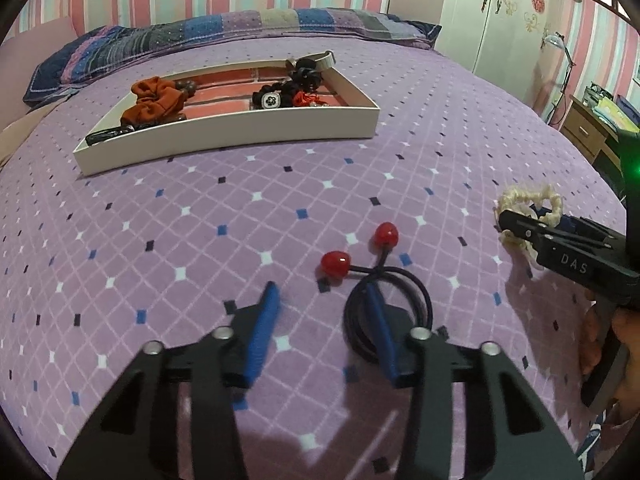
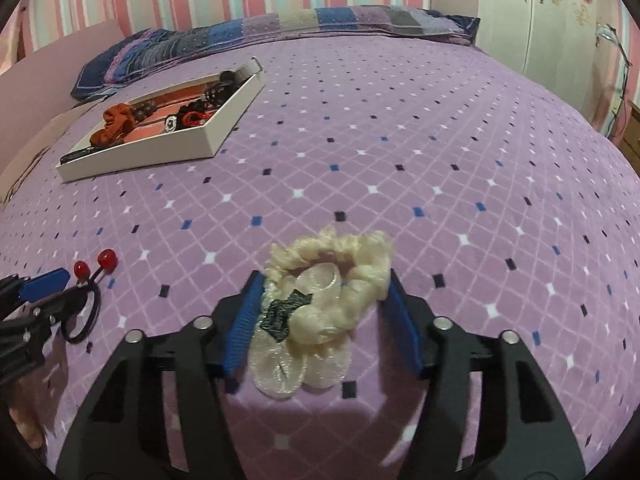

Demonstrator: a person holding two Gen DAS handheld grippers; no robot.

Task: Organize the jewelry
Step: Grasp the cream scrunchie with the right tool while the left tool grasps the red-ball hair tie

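A black hair tie with two red beads [image 1: 362,250] lies on the purple bedspread. My left gripper [image 1: 320,288] stands open over it, its right finger inside the elastic loop and its left finger outside on bare cloth. A cream scrunchie [image 2: 332,276] with a sheer bow lies further right. My right gripper [image 2: 325,280] has a blue pad touching each side of it. In the left wrist view the right gripper [image 1: 520,216] shows side-on at the scrunchie [image 1: 524,198]. The right wrist view catches the left gripper [image 2: 72,286] at the hair tie [image 2: 94,266].
A white tray [image 1: 240,132] with a brick-patterned floor sits further back on the bed, holding an orange scrunchie [image 1: 154,100] and several dark accessories. Pillows [image 1: 200,36] line the head of the bed. A wardrobe and a desk [image 1: 588,128] stand to the right. A hand [image 1: 596,340] holds the right gripper.
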